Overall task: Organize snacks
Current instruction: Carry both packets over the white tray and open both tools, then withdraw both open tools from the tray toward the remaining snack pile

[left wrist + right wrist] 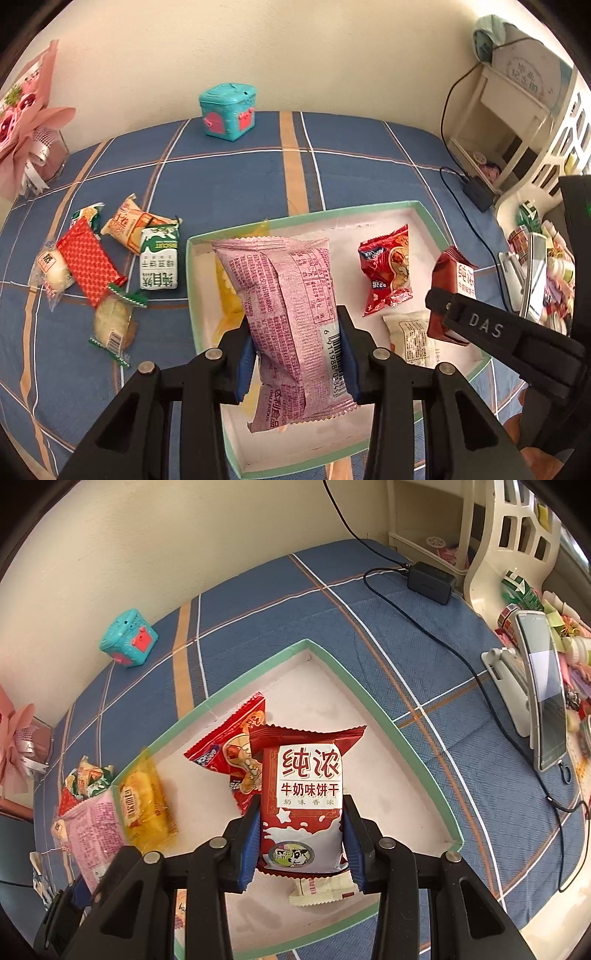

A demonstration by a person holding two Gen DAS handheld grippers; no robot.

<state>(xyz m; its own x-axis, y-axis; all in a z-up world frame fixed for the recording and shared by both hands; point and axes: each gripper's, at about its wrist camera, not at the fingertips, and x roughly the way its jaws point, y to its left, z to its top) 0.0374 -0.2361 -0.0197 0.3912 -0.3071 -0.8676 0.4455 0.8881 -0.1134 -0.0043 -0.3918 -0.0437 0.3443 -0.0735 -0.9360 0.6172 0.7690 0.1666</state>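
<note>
A: Left gripper?
B: Clamped on the pink snack packet, blue pads pressing both sides, barcode side up. Held above the left half of the green-rimmed tray.

A: Right gripper?
B: Closed on the red milk biscuit packet, held upright over the tray, label facing the camera.

A: Inside the tray?
B: Seen from the right wrist: red peanut packet at 11 o'clock from the held biscuit, yellow packet at 9 o'clock against the rim, cream packet just below at 6 o'clock.

A: Outside it?
B: From the left wrist, at 9 o'clock of the tray on the blue plaid cloth: red checked packet, green-and-white biscuit packet, orange packet, two round cakes in clear wrap. Well apart at 12 o'clock, a teal toy box.
</note>
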